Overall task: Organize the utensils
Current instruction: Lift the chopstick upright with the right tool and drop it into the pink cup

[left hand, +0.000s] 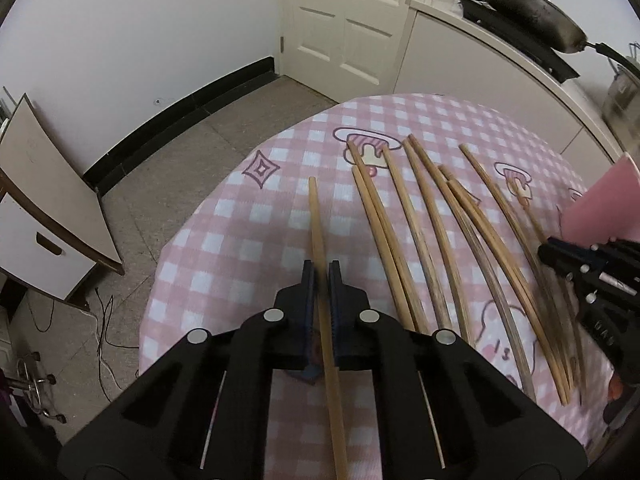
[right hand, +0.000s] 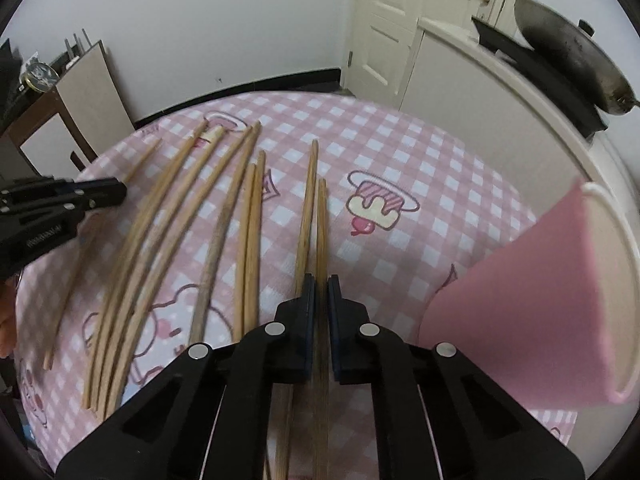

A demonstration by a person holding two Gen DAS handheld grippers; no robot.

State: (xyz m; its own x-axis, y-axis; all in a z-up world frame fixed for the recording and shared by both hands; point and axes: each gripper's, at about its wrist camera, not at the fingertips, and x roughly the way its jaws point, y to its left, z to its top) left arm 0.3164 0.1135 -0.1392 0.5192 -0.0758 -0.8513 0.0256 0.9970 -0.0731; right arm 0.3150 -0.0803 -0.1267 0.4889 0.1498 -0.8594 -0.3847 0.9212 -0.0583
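Note:
Several wooden chopsticks (left hand: 420,220) lie fanned out on a round table with a pink checked cloth (left hand: 224,224). My left gripper (left hand: 322,276) is shut on a single chopstick (left hand: 315,216) that lies apart at the left of the fan. In the right wrist view my right gripper (right hand: 321,288) is shut on a chopstick (right hand: 322,220) at the right end of the fan, with another chopstick (right hand: 307,200) just left of it. A pink cup (right hand: 532,304) lies tilted at the right, its mouth to the right. Each gripper shows in the other view: right gripper (left hand: 560,258), left gripper (right hand: 116,192).
The table's edge drops to a tiled floor (left hand: 180,168) on the left, with cables (left hand: 106,320) and a low cabinet (left hand: 44,216). A white counter (left hand: 500,64) behind the table bears a stove with a wok (left hand: 532,8). A white door (left hand: 344,20) stands behind.

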